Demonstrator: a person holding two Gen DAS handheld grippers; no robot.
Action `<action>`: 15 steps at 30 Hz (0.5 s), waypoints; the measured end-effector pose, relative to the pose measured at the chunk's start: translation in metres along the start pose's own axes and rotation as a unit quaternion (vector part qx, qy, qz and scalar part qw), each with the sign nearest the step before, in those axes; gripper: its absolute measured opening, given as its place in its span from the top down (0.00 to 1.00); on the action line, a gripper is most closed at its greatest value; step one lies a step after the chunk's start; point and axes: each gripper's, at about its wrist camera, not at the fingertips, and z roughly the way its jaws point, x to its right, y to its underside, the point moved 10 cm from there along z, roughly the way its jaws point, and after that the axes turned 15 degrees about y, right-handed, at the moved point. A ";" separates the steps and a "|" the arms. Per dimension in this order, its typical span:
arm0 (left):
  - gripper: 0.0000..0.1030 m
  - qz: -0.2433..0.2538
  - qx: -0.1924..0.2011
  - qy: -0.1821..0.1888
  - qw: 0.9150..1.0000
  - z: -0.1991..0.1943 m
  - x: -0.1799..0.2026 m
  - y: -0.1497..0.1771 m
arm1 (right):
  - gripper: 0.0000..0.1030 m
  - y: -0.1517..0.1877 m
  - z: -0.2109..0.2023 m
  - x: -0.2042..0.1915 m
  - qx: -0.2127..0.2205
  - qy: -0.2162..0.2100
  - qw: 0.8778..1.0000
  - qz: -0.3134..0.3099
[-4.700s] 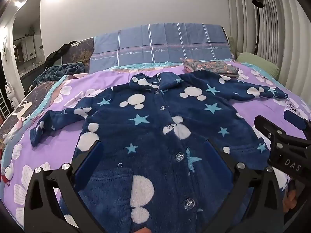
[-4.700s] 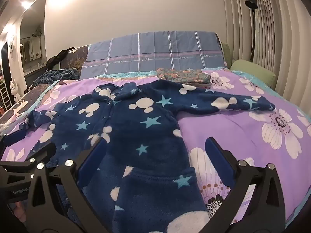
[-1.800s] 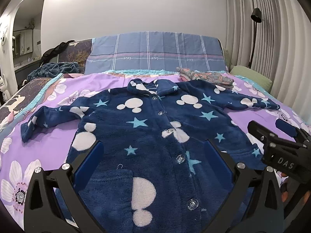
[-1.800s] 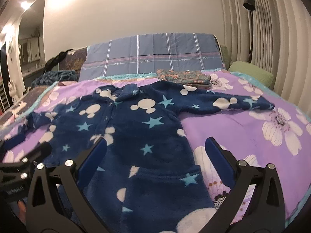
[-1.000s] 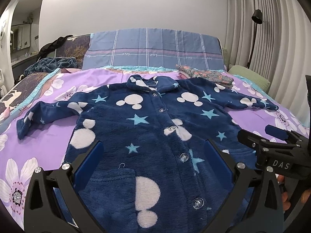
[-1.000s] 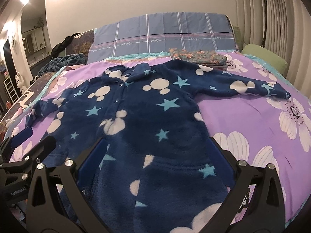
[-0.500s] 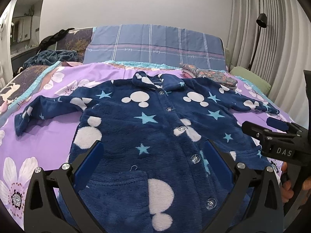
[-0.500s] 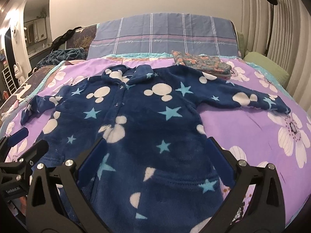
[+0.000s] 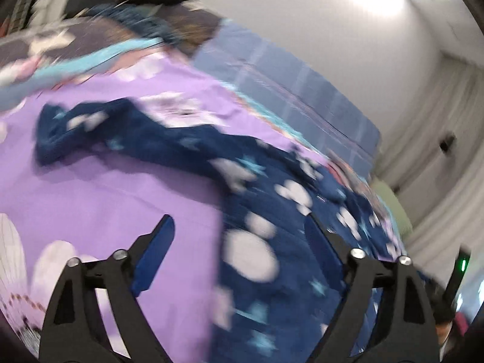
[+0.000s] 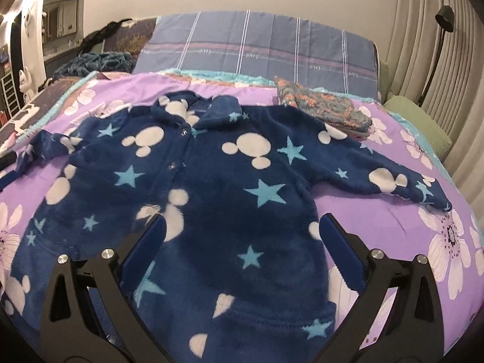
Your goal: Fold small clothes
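A navy fleece child's jacket (image 10: 211, 187) with white mouse heads and light blue stars lies flat and buttoned on the purple flowered bedspread (image 10: 363, 208), sleeves spread out. My right gripper (image 10: 242, 248) is open and empty, hovering over the jacket's lower right front. My left gripper (image 9: 239, 251) is open and empty, tilted, over the jacket's (image 9: 272, 242) left side edge. The left sleeve (image 9: 90, 133) stretches away to the upper left. The left wrist view is blurred.
A folded floral garment (image 10: 323, 109) lies at the far right by the jacket's shoulder. A blue plaid pillow (image 10: 257, 48) stands against the wall. A green cushion (image 10: 420, 121) sits at the right edge. A dark blanket heap (image 10: 96, 60) lies at the back left.
My left gripper has swung sharply left and tilted, from over the jacket's front to its left edge and sleeve. My right gripper has risen slightly over the jacket. Both stay open.
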 end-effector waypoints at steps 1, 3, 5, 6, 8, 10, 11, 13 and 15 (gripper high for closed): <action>0.19 -0.031 0.008 -0.001 0.999 0.000 -0.021 -0.009 | 0.02 0.000 0.004 -0.003 -0.003 0.001 1.000 -0.002; 0.19 -0.098 0.026 -0.003 0.995 0.000 -0.060 -0.021 | 0.02 -0.001 0.010 -0.008 -0.006 0.003 1.000 -0.007; 0.19 -0.158 0.051 0.005 0.986 -0.002 -0.092 -0.030 | 0.02 -0.002 0.016 -0.013 -0.009 0.002 1.000 -0.012; 0.19 -0.203 0.066 0.005 0.977 -0.001 -0.113 -0.035 | 0.02 -0.003 0.019 -0.017 -0.011 0.002 1.000 -0.015; 0.19 -0.248 0.087 0.013 0.965 0.001 -0.135 -0.042 | 0.02 -0.003 0.025 -0.023 -0.015 0.000 1.000 -0.021; 0.19 -0.288 0.115 0.014 0.951 0.003 -0.156 -0.053 | 0.02 -0.003 0.029 -0.030 -0.018 -0.001 0.999 -0.029; 0.19 -0.308 0.135 0.011 0.942 0.003 -0.167 -0.060 | 0.02 -0.003 0.031 -0.032 -0.020 -0.002 0.999 -0.032; 0.19 -0.342 0.164 0.003 0.925 0.000 -0.184 -0.072 | 0.02 -0.003 0.033 -0.038 -0.020 -0.006 0.999 -0.038; 0.21 -0.373 0.186 -0.006 0.909 -0.003 -0.200 -0.080 | 0.02 -0.004 0.033 -0.041 -0.016 -0.007 0.999 -0.043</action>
